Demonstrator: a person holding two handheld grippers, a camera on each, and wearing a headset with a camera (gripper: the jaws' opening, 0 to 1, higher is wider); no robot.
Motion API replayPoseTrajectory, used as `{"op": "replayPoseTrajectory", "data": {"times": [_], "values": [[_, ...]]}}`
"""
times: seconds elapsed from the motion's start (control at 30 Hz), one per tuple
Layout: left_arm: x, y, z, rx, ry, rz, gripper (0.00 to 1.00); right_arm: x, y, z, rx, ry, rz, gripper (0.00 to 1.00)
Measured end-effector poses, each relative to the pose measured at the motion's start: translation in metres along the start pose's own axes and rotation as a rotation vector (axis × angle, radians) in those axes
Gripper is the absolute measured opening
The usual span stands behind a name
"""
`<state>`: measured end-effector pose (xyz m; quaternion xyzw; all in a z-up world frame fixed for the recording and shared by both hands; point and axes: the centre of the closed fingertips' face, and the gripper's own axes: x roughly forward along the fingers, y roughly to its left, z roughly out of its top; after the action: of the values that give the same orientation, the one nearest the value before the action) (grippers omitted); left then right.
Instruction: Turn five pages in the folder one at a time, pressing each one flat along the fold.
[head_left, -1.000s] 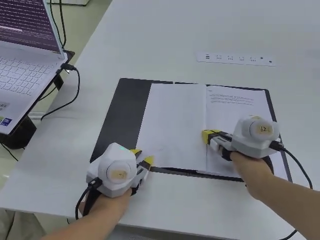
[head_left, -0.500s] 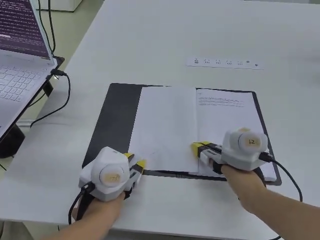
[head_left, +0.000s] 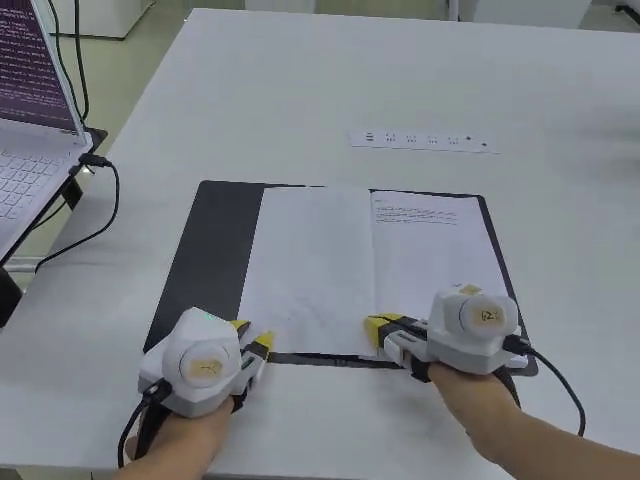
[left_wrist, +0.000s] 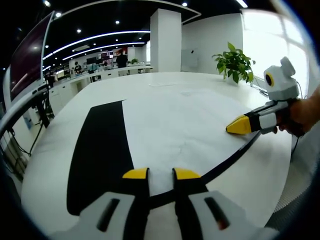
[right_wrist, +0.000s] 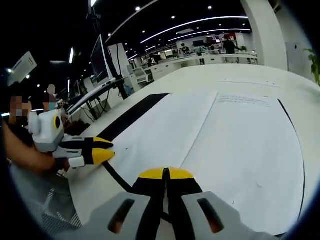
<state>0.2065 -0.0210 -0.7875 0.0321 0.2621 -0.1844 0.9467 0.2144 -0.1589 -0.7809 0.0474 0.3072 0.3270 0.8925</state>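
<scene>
While the folder lies open and flat on the desk, the right tool, jaws together and empty, sits at the foot of the fold; the left tool, jaws slightly apart, rests by the left page corner; a careless pinch might lift two sheets.

right gripper slid along the fold toward the person, now near the folder front edge

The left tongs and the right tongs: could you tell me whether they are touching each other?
Apart. The head view shows the left tongs and the right tongs with a stretch of white page plainly between their tips.
</scene>
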Motion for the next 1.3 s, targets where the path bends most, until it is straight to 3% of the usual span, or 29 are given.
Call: {"op": "replayPoseTrajectory", "data": {"times": [0.47, 0.83, 1.3], "values": [[-0.001, 0.000, -0.001, -0.003, 0.005, 0.000, 0.17, -0.019, 0.018, -0.020, 0.010, 0.027, 0.017, 0.00], [-0.002, -0.001, 0.000, -0.004, 0.007, 0.005, 0.17, -0.034, 0.027, -0.030, 0.059, 0.054, 0.023, 0.00], [-0.003, 0.001, 0.001, -0.053, 0.028, 0.005, 0.15, -0.060, 0.035, -0.004, 0.111, -0.027, 0.023, 0.00]]}}
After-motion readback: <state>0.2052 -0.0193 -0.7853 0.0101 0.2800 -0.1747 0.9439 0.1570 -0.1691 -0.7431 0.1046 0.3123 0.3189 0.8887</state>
